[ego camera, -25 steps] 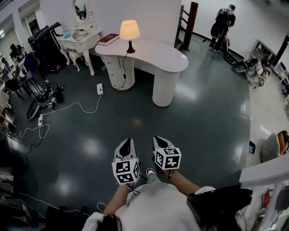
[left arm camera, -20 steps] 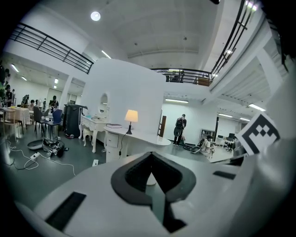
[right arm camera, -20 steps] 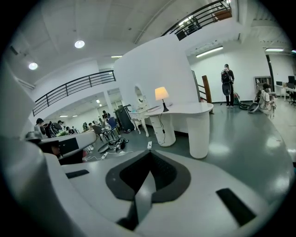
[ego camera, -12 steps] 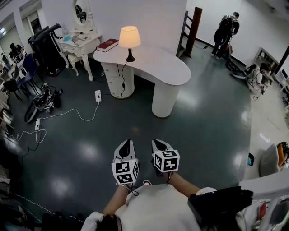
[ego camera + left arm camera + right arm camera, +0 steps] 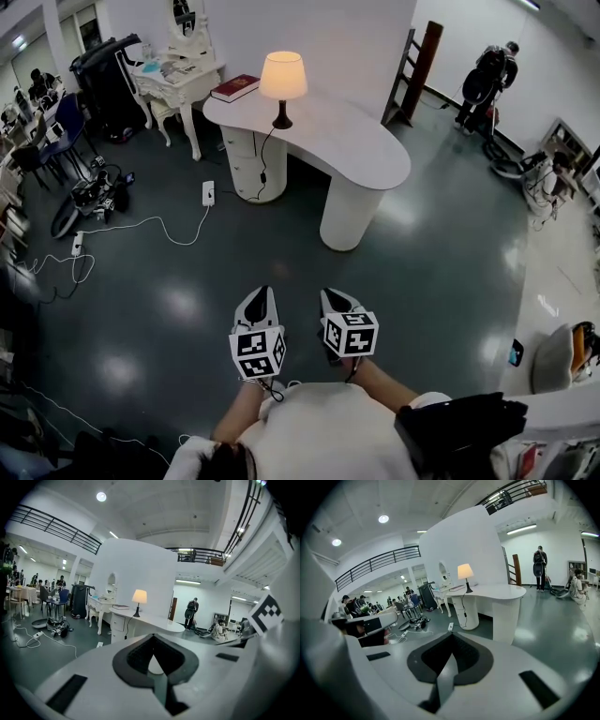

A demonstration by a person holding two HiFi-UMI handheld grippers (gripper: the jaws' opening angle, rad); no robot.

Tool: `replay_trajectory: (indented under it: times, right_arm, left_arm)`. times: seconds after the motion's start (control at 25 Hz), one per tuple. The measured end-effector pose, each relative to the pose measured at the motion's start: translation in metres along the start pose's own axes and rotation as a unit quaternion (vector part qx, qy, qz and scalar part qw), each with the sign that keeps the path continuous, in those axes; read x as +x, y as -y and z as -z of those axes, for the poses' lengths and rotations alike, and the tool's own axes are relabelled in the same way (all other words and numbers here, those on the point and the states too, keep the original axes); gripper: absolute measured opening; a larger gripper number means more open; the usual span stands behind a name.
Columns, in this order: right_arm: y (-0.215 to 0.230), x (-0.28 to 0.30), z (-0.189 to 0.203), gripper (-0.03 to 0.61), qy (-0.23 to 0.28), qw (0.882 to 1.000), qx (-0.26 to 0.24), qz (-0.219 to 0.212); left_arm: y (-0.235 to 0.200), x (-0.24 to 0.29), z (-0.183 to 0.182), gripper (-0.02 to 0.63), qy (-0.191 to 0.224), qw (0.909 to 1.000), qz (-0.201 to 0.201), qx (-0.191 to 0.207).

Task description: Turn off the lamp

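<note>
Lamp lit on white bench; both grippers over the floor, well apart from it.

Lamp (image 5: 282, 82) stands upright on the far left part of the bench (image 5: 361, 155), shade glowing. Its dark cord (image 5: 263, 159) hangs down the front of the round pedestal. Red book (image 5: 235, 87) lies just beside the lamp, on its left. Left gripper (image 5: 262, 292) and right gripper (image 5: 330, 294) are side by side above the dark floor (image 5: 169, 309), both pointing toward the bench. Jaws of each are pressed together, tips meeting, nothing between them. White power strip (image 5: 208, 193) lies on the floor near the pedestal.
</note>
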State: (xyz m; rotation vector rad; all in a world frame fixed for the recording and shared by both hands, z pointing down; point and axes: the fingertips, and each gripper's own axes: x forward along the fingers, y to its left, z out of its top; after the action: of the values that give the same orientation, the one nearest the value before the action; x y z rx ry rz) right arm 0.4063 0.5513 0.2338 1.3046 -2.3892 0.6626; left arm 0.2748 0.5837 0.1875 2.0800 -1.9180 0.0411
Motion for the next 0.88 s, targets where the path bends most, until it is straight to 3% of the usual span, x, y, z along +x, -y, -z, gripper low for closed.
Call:
replay_trajectory:
  times: [0.52, 0.88]
  right_arm:
    - [0.017, 0.041, -0.001, -0.001, -0.011, 0.999, 0.037, 0.014]
    - [0.001, 0.102, -0.049, -0.002, -0.003, 0.999, 0.029, 0.021]
  left_arm:
    - [-0.040, 0.040, -0.005, 0.007, -0.015, 0.9997, -0.019, 0.011]
    - [-0.084, 0.100, -0.035, 0.008, -0.005, 1.0000, -0.001, 0.003]
